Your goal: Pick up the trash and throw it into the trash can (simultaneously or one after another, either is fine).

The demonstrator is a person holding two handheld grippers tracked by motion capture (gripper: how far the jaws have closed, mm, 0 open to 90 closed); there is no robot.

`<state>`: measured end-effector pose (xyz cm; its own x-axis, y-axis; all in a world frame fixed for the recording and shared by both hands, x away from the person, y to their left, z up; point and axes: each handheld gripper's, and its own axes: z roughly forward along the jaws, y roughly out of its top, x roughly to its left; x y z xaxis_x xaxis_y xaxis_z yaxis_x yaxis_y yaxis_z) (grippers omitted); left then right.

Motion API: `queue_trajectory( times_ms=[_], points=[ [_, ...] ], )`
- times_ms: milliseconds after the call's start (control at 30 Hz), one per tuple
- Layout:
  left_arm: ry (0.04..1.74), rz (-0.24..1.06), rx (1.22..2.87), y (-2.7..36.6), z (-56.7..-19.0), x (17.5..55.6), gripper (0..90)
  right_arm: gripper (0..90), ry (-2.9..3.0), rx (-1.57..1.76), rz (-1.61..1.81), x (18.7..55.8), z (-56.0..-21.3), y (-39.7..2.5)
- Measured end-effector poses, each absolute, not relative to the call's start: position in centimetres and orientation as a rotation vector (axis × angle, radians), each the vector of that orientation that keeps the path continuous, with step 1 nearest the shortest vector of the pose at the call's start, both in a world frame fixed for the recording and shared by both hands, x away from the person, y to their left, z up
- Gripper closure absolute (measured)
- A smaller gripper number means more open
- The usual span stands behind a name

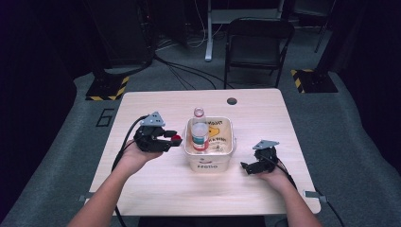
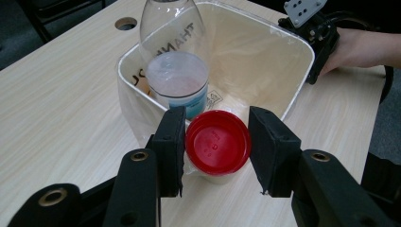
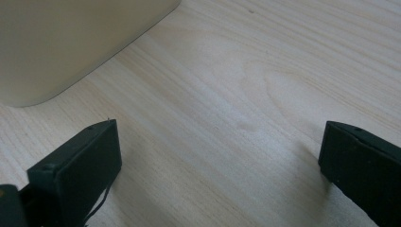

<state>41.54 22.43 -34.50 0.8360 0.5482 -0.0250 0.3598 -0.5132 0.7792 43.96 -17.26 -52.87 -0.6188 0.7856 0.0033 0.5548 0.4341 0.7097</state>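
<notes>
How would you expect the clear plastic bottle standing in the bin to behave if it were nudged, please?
The clear plastic bottle would probably tip easily: it stands tall and narrow in the cream bin, uncapped, with little or no liquid visible, so it is likely light. Its thin clear wall would likely flex under a squeeze. Lying down, its round body might roll.

Overhead light falls brightly on the pale table (image 1: 156, 175), while the surrounding room sinks into near-black. The high view is soft and grainy. Both gripper views are evenly lit; near jaws blur slightly, casting faint shadows on the wood.
</notes>
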Motion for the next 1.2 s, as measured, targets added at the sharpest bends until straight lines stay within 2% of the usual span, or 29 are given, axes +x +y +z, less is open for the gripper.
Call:
queue_trajectory(
  times_ms=[700,1200],
  points=[
    [0.654,0.279,2.189,19.2,-35.7,43.6,58.1,0.0,2.367,1.133,0.992,44.0,-52.9,-17.3],
    [0.692,0.254,2.190,18.7,-38.1,44.4,58.1,0.0,2.376,1.120,0.993,44.0,-52.9,-17.3]
  ],
)
